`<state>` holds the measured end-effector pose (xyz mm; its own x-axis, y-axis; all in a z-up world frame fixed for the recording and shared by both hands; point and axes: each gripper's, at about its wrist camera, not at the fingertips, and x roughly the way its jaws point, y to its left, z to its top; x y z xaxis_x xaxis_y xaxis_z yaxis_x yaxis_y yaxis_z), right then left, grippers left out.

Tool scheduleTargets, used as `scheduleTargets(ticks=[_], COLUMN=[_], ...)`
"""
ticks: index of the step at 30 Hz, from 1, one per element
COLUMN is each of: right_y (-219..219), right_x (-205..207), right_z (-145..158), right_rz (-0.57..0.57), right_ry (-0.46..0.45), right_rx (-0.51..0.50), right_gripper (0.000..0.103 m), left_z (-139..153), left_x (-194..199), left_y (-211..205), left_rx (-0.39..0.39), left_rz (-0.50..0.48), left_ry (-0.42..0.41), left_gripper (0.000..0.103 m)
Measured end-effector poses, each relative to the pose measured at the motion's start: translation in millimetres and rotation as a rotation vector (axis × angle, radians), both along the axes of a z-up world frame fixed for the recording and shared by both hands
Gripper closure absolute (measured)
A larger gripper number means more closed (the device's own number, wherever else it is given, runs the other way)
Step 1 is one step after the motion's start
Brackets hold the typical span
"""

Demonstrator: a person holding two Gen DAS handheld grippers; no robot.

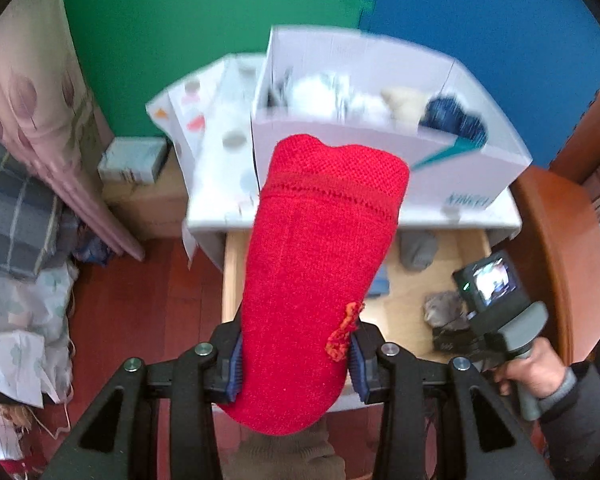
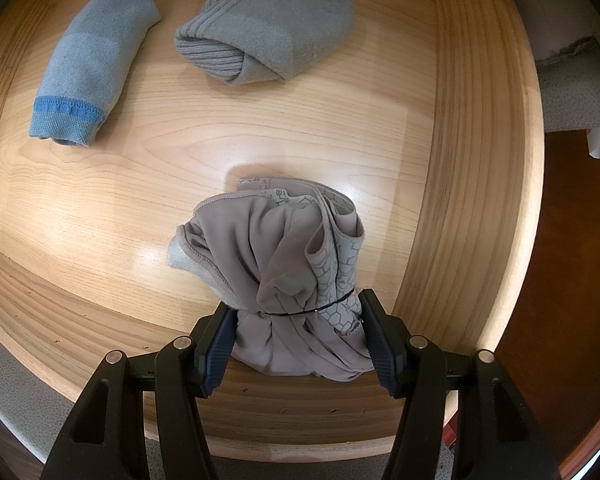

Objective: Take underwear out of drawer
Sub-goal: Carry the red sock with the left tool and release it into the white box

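My left gripper [image 1: 296,360] is shut on a rolled red knit garment [image 1: 320,260], held high above the open wooden drawer [image 1: 404,308]; the roll hides the drawer's left part. In the right wrist view, my right gripper [image 2: 300,344] points down into the drawer [image 2: 460,160]. Its pads press both sides of a grey-beige underwear bundle [image 2: 268,248] tied with a thin black band. The bundle's far end reaches the drawer floor. A person's hand [image 1: 536,368] grips the right tool's handle.
A rolled blue sock [image 2: 88,68] and a folded grey sock [image 2: 272,28] lie further back in the drawer. A white box [image 1: 380,136] of clothes sits on the cabinet top. Bedding [image 1: 20,200] is piled at the left, and a brown rounded surface [image 1: 552,260] stands at the right.
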<state>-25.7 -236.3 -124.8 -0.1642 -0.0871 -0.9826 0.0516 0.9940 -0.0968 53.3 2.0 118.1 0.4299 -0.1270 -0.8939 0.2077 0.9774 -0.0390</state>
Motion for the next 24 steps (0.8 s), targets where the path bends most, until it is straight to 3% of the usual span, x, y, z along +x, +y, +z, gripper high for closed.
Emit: scheduleTargets(ticks=[6,12,18,24], right_y=[0,0,1,2], right_x=[0,0,-1,0], right_z=[0,0,0,0], right_rz=[0.000,0.000,0.002,0.002], right_ry=[0.000,-0.001,-0.006,-0.007], right_rx=[0.000,0.001,0.000,-0.002], right_gripper=[0.047,0.047,0.046,0.047], left_z=[63,93,87,52], left_x=[23,66,126,170], left_y=[0,-15,-43,-62], left_rx=[-0.024,-0.024,0.011,0.042], left_rz=[0.009,-0.005,-0.027,-0.033], left_ry=[-0.119,-0.175,-0.181,-0.126], left_gripper=[0.062,0.062,0.062,0.062])
